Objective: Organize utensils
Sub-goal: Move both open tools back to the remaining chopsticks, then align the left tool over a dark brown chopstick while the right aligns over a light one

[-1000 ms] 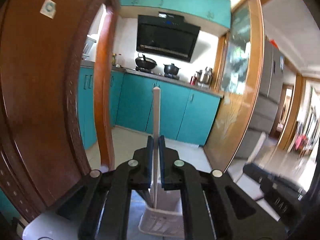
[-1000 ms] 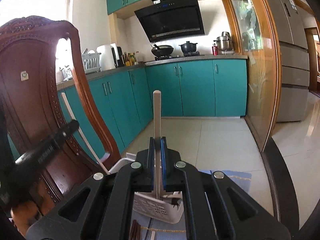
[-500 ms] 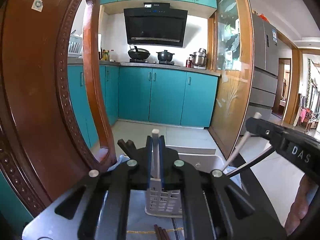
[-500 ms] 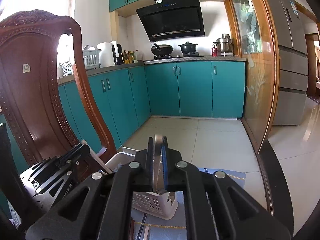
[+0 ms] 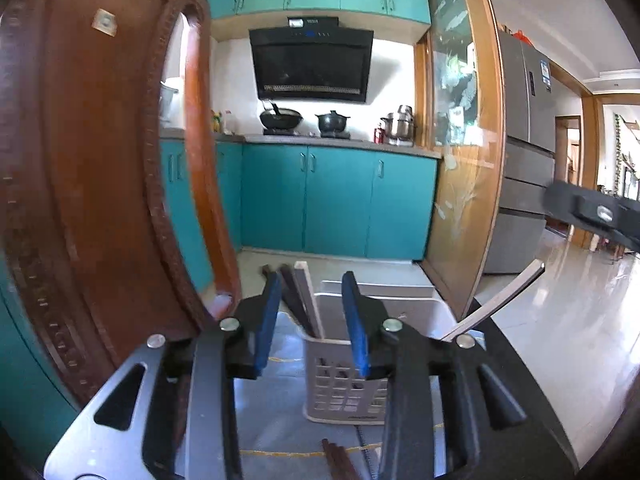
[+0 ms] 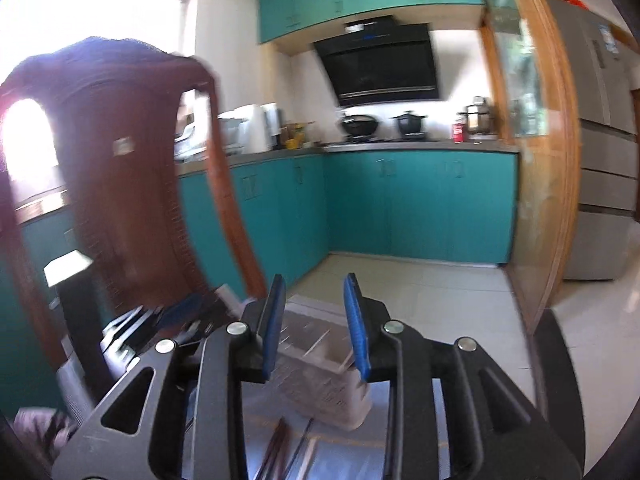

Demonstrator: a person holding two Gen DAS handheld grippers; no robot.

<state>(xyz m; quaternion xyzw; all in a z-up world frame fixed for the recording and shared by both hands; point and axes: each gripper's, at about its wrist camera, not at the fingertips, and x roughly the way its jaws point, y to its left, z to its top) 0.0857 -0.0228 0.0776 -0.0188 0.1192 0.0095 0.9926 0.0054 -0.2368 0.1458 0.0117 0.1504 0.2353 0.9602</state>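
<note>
Since the earlier frames both grippers have released their sticks; left gripper (image 5: 310,312) and right gripper (image 6: 314,316) now stand spread and empty; pale stick (image 5: 306,294) leans in the basket (image 5: 340,384) among dark chopsticks (image 5: 292,296); risk: loose chopsticks (image 5: 340,460) lie close below, and a withdrawing finger could tip the light basket

Chopsticks (image 5: 306,300) stand in the basket (image 5: 344,388), chair (image 5: 92,184) to its left.

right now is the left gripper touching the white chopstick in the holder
Apart. The left wrist view shows the left gripper open, with the white chopstick leaning in the utensil holder and a clear gap to both blue pads.
</note>
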